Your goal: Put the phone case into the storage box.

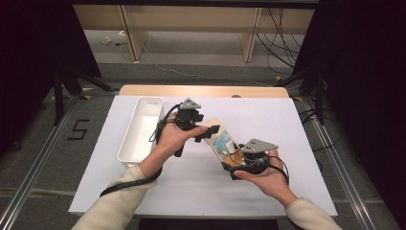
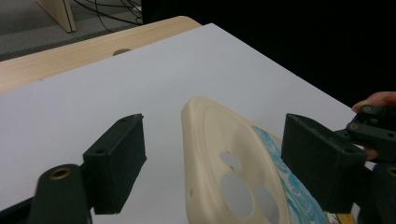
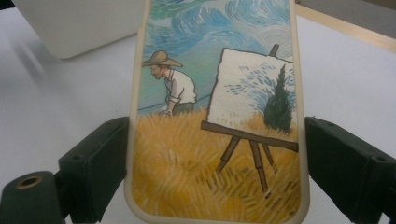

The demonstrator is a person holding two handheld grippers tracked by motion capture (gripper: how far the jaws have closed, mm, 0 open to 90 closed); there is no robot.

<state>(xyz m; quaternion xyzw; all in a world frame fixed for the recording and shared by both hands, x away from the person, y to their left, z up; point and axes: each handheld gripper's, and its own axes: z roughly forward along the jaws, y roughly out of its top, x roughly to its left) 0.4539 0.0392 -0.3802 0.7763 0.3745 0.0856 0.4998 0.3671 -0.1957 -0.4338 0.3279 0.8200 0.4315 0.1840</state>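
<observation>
Right gripper view is showing the right gripper [image 3: 215,163] pinching the lower end of a phone case [image 3: 215,116] between its two black jaws, the painted side (a man in a straw hat beside an easel in a wheat field) facing the camera. Left gripper [image 2: 224,163] is standing spread around the case's far end at lower centre of its frame, pads not pressing. A handover seems to be taking shape; next the left jaws would need to clamp before the right lets go. White bin [image 1: 141,129] is waiting at centre left of the high view. Floor marking "5" [image 1: 79,129] is reading clearly.
</observation>
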